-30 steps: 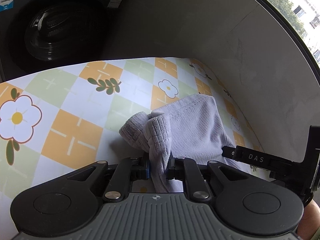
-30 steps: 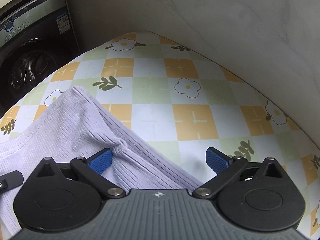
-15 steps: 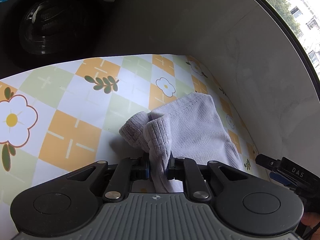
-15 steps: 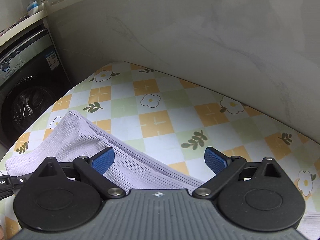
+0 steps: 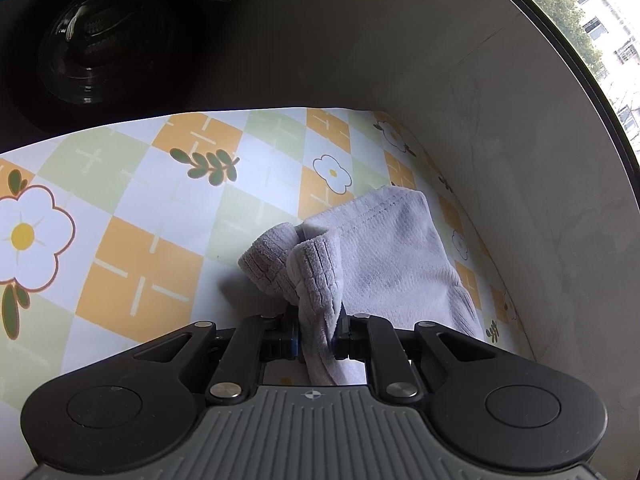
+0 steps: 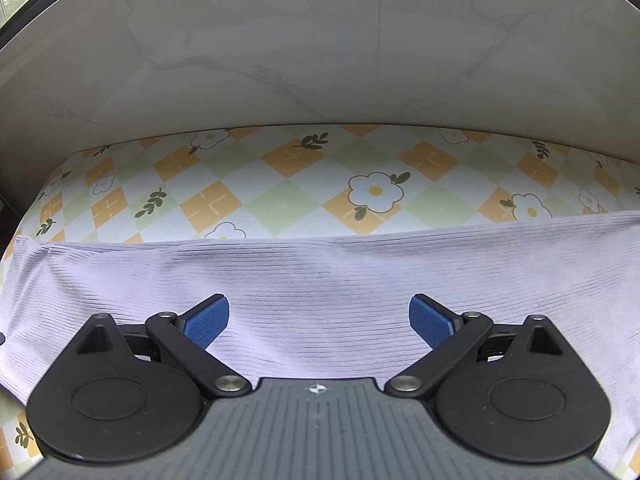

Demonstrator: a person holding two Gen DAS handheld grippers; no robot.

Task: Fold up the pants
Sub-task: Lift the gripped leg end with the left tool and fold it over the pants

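Pants (image 6: 320, 280): pale lilac ribbed knit, lying on the desk (image 6: 280, 184), which carries a checked flower-print cover. In the right wrist view the cloth runs as a broad flat band across the frame, its far edge straight, with bare cover beyond it up to the grey wall (image 6: 320, 60). In the left wrist view one end is bunched, with a thick ribbed hem curled over.

Left gripper (image 5: 316, 344): fingers clenched on that bunched end; cloth is pinched between the pads and hangs below them. The rest of the garment trails away toward the wall corner.

Right gripper (image 6: 319, 320): fingers spread wide and released, nothing between them. It hangs over the middle of the flat band; contact with the cloth cannot be told.

Step in hand (judgement): one end is anchored by the left while the right looks for its next hold, so the fold appears to be in mid-course, not finished.

Next move calls for (judgement): the right to take an edge of the band cleanly, catching all layers, then carry it over while the left keeps the cloth taut. A slack hold would let the soft knit wrinkle.

Beyond: dark washing machine door (image 5: 92, 48) past the desk edge.
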